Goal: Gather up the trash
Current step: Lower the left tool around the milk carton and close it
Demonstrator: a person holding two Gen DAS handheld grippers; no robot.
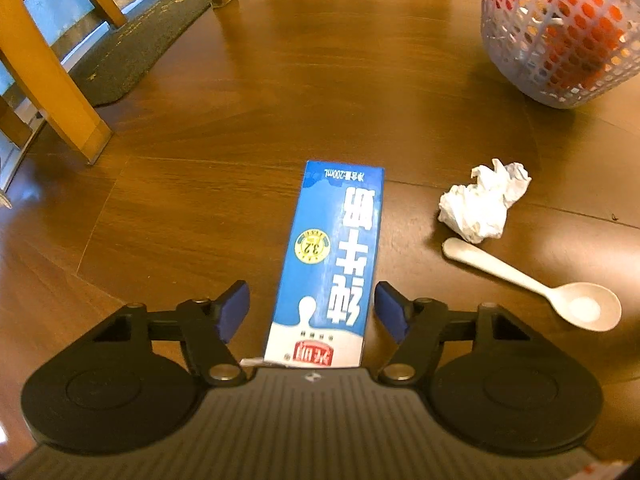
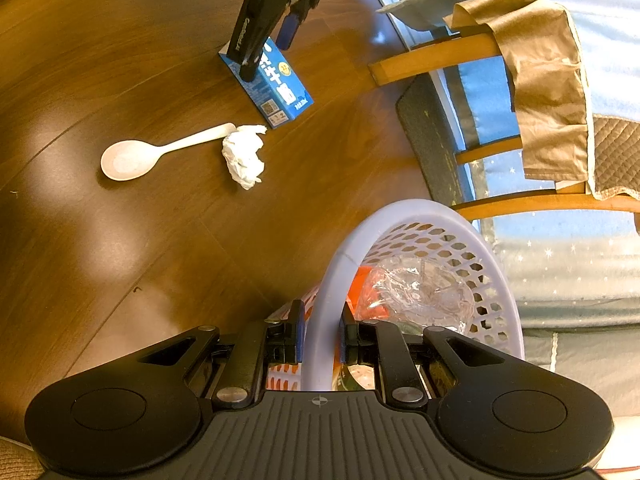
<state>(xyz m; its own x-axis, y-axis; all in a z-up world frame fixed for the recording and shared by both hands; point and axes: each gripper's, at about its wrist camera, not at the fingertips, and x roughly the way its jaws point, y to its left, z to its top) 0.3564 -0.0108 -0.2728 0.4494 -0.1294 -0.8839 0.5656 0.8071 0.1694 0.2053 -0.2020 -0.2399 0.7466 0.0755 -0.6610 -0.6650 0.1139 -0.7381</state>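
Straddling the milk carton, not yet gripping

Left gripper [image 1: 312, 312] half open, pads either side of the milk carton [image 1: 332, 264] lying flat on the wooden floor [image 1: 200, 140]; right gripper [image 2: 319, 338] pinching the basket [image 2: 404, 216] rim. Probably light, stiff, glossy cardboard: best squeezed gently across the narrow faces.

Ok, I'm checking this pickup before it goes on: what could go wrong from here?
The left gripper straddles only the near end of the milk carton, pads not yet pressing; gripped there, its long far end may swing or slip. The crumpled tissue and spoon lie close and could get knocked. The basket, pinched at its rim by the right gripper, might tip.
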